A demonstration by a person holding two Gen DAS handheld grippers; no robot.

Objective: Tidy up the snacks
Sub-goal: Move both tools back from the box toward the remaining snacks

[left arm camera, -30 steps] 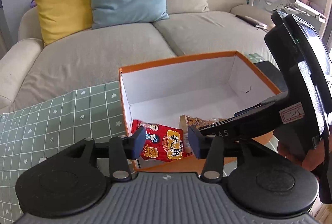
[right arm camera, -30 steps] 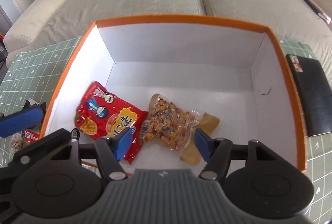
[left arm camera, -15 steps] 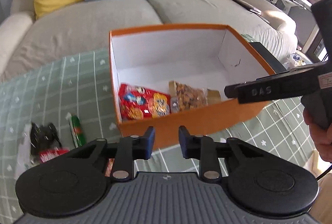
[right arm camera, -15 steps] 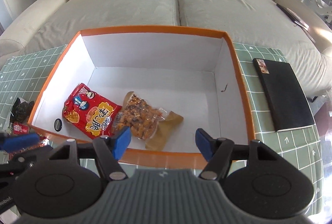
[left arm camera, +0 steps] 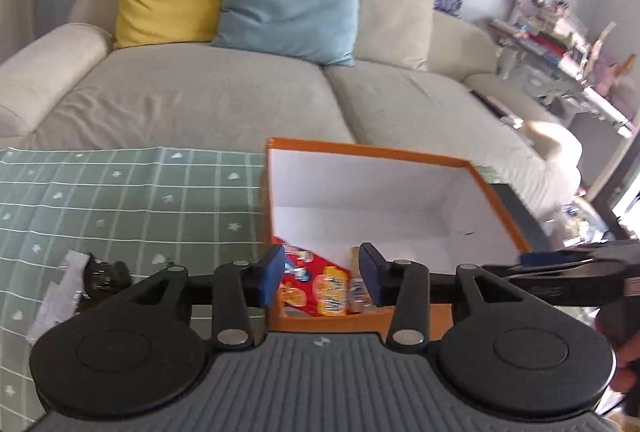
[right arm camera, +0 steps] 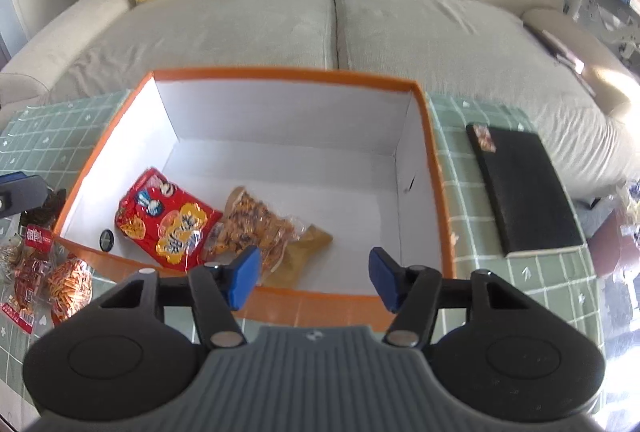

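Both tools are pulling back from the orange box (right arm camera: 256, 302): left tool (left arm camera: 322, 274) and right tool (right arm camera: 314, 278) are gaping apart, carrying nothing. At nine o'clock, loose snack packets (right arm camera: 48, 278) are lying on the surface (right arm camera: 516, 296); light, crinkly and slippery, they are probably best pinched at a sealed edge. Farther in, the red packet (right arm camera: 168, 220) is lying boxed.

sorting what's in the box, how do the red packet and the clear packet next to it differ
The red snack packet is opaque, printed with cartoon figures and yellow panels; the clear snack packet shows its orange-brown pieces. The red one lies nearer the left wall of the orange box, the clear one nearer the middle. Both lie flat on the box floor, edges touching.
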